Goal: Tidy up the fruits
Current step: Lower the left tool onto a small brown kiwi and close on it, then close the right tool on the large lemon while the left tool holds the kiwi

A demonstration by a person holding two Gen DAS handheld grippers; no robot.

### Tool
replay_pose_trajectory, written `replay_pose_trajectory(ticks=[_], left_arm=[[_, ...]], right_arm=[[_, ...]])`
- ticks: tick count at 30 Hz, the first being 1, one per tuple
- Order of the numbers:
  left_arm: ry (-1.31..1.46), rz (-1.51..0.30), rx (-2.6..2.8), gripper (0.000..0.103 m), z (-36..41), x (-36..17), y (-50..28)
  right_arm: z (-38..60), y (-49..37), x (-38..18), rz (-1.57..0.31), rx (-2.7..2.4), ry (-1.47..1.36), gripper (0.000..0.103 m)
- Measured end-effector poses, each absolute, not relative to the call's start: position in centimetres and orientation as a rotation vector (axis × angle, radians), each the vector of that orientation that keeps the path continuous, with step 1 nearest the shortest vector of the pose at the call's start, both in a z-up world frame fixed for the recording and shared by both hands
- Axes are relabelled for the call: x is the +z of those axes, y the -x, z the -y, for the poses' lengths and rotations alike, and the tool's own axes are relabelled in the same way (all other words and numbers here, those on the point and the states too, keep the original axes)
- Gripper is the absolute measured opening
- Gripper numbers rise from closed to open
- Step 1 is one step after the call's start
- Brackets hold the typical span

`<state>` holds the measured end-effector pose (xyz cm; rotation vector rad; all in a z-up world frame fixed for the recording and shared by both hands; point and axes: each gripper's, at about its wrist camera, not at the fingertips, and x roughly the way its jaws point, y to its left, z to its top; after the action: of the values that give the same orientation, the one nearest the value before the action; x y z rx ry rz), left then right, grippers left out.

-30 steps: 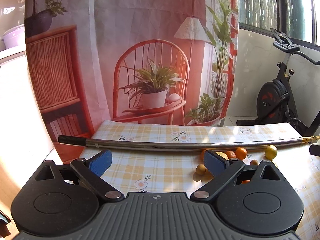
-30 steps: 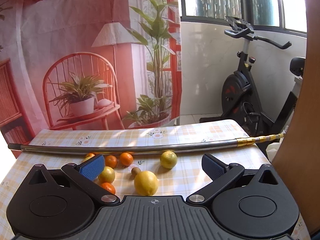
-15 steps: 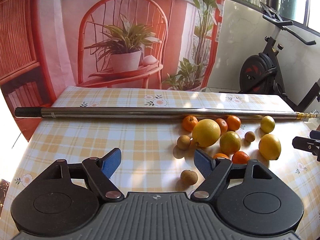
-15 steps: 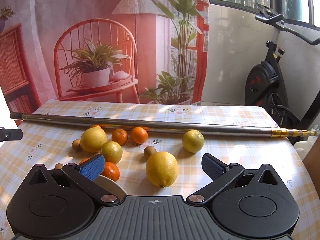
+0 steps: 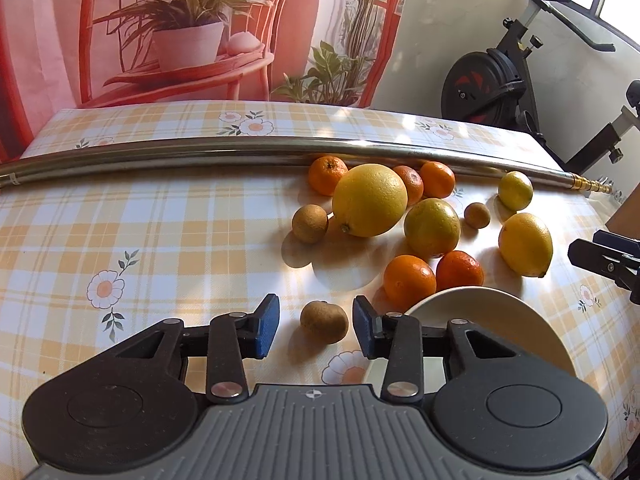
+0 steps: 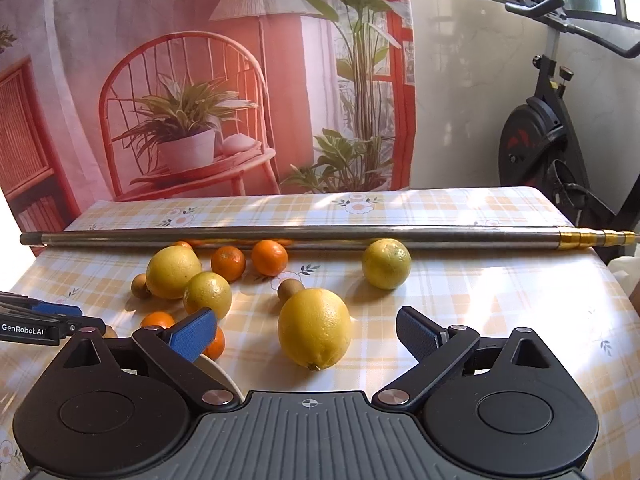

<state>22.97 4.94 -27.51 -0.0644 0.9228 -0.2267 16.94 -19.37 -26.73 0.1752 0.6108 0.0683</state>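
sunlit room with a printed backdrop [image 6: 200, 80] of a red chair and potted plants behind a table [image 5: 140, 220] in a yellow checked floral cloth; an exercise bike [image 6: 560, 140] stands to the right.

a small brown fruit [image 5: 324, 321] sits on the cloth between the blue pads of the left gripper [image 5: 316, 330], not touched, with the jaws partly apart. just right of that gripper lies a white plate [image 5: 492, 320], with two small oranges [image 5: 409, 281] at its far rim. beyond them are a large yellow citrus [image 5: 370, 200] and more oranges, lemons and small brown fruits, up to a long metal pole [image 5: 240, 150] lying across the table.

the right gripper [image 6: 306, 336] is wide apart, a big lemon [image 6: 314, 328] directly ahead between its fingers and not gripped.

compared with half a second ago, the left gripper has moved forward and down over the brown fruit and narrowed, and the right has drawn nearer the lemon.
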Motion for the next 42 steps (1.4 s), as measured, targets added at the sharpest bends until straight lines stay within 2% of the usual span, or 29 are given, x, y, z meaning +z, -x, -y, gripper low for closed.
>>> replay_pose_trajectory(ticks=[6, 9, 11, 26, 34, 42], left_arm=[[0.103, -0.962, -0.213, 0.039, -4.7, -28.7, -24.0], [0.106, -0.956, -0.217, 0.037, -4.6, -28.7, -24.2], [0.104, -0.959, -0.220, 0.030, -4.6, -28.7, -24.3], [0.053, -0.887, -0.206, 0.030, -5.6, -26.6, -21.5], [-0.015, -0.817, -0.284, 0.030, -3.6, -25.4, -19.0], [-0.079, -0.815, -0.355, 0.030, -2.0, -25.9, -17.6]], right_arm=[[20.0, -17.1, -27.4, -0.623, 0.055, -0.195, 0.082], [20.2, -17.1, -27.7, -0.630, 0.057, -0.206, 0.081], [20.1, -17.2, -27.7, -0.634, 0.059, -0.211, 0.081], [20.5, -18.1, -28.6, -0.655, 0.064, -0.221, 0.078], [20.4, -20.9, -29.8, -0.683, 0.083, -0.229, 0.072], [20.3, -22.9, -31.6, -0.736, 0.099, -0.269, 0.052]])
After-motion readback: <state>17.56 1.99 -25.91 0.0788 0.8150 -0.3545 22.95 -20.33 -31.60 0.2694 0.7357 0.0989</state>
